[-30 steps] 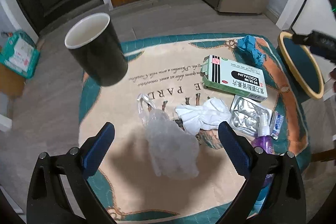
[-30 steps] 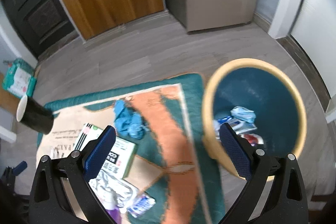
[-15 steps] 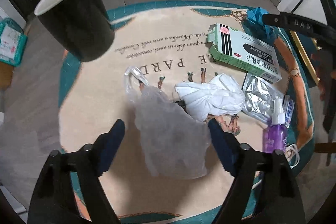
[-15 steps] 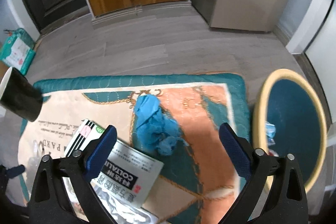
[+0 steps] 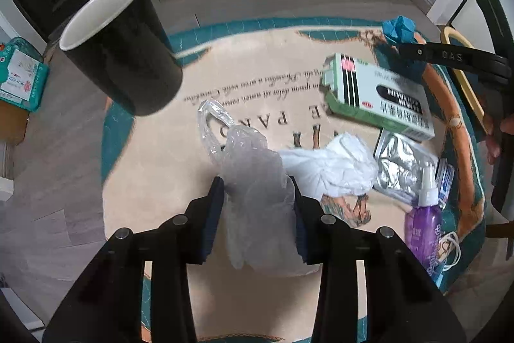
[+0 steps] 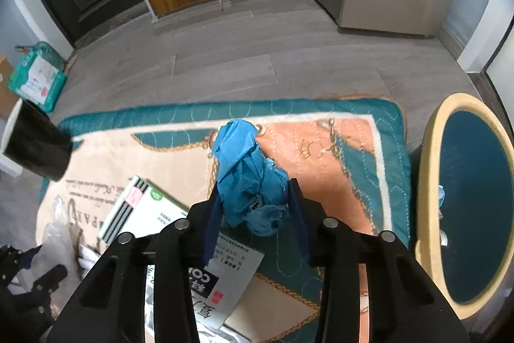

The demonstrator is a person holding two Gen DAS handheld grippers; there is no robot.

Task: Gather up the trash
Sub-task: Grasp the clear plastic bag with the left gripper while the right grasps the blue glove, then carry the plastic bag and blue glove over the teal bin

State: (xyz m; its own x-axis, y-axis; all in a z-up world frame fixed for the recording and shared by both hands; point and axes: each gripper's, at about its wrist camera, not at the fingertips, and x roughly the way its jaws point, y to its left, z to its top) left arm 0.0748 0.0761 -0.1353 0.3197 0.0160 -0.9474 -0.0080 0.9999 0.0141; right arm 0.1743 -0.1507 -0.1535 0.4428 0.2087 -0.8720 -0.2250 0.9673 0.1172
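A crumpled clear plastic bag [image 5: 253, 156] lies on the patterned mat [image 5: 257, 69]. My left gripper [image 5: 255, 182] points down over it, its jaws closing, and both pads touch the bag's sides. Near the mat's far edge a blue crumpled wad [image 6: 239, 150] sits between the pads of my right gripper [image 6: 253, 187]. Those jaws are closing too, and both pads touch the wad. A yellow-rimmed bin [image 6: 430, 156] with a dark teal inside stands on the floor to the right of the mat.
On the mat lie a green and white medicine box [image 5: 379, 92], a white tissue [image 5: 334, 166], a foil pack [image 5: 398, 166] and a purple spray bottle [image 5: 424, 227]. A black cup [image 5: 122, 53] stands at the mat's left edge. A teal package [image 6: 35, 79] lies on the floor.
Both grippers' jaws narrowed from wide open onto their items. The left sank onto the plastic bag. The right swung from above the bin to the blue wad and came down.
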